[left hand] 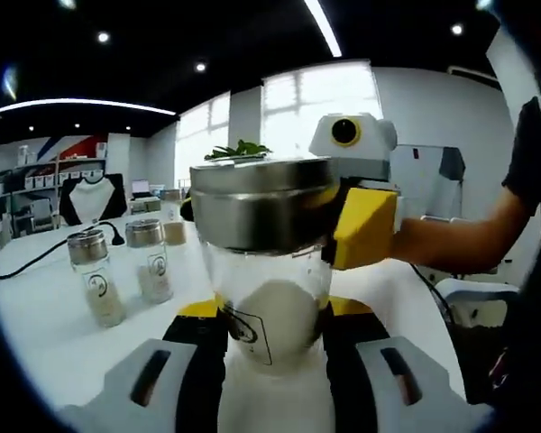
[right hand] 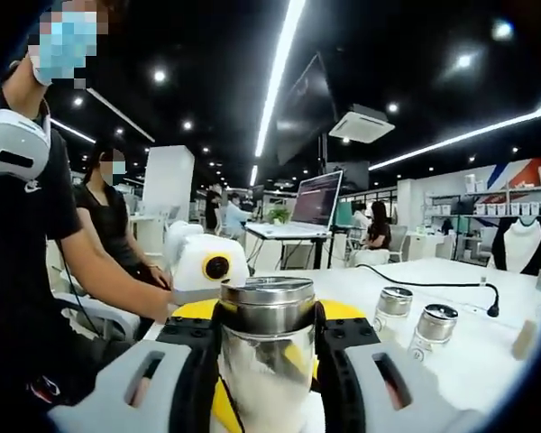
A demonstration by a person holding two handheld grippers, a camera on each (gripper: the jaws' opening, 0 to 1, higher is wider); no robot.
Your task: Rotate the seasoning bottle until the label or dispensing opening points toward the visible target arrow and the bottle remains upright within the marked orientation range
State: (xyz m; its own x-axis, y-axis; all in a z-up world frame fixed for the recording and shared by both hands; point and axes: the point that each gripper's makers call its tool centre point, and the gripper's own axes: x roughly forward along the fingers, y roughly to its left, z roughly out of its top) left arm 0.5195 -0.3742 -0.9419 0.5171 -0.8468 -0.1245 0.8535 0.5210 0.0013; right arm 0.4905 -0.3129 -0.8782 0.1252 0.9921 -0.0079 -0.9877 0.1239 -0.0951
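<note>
The seasoning bottle [left hand: 270,316] stands upright in the middle of the left gripper view, glass with white powder, a printed label and a steel lid [left hand: 261,203]. My left gripper [left hand: 272,361] is shut on its glass body from below. A yellow finger [left hand: 365,225] of my right gripper clamps the lid from the right. In the right gripper view the same bottle [right hand: 266,334] sits between the jaws of my right gripper [right hand: 268,361], which is shut on the lid. Behind it shows yellow of the left gripper [right hand: 191,311].
Two more steel-lidded bottles [left hand: 95,275] [left hand: 151,262] stand to the left on the white table [left hand: 36,298]; they also appear as bottles [right hand: 394,311] [right hand: 433,329]. A black cable [right hand: 433,284] crosses the table. A person's arm [left hand: 460,239] reaches in.
</note>
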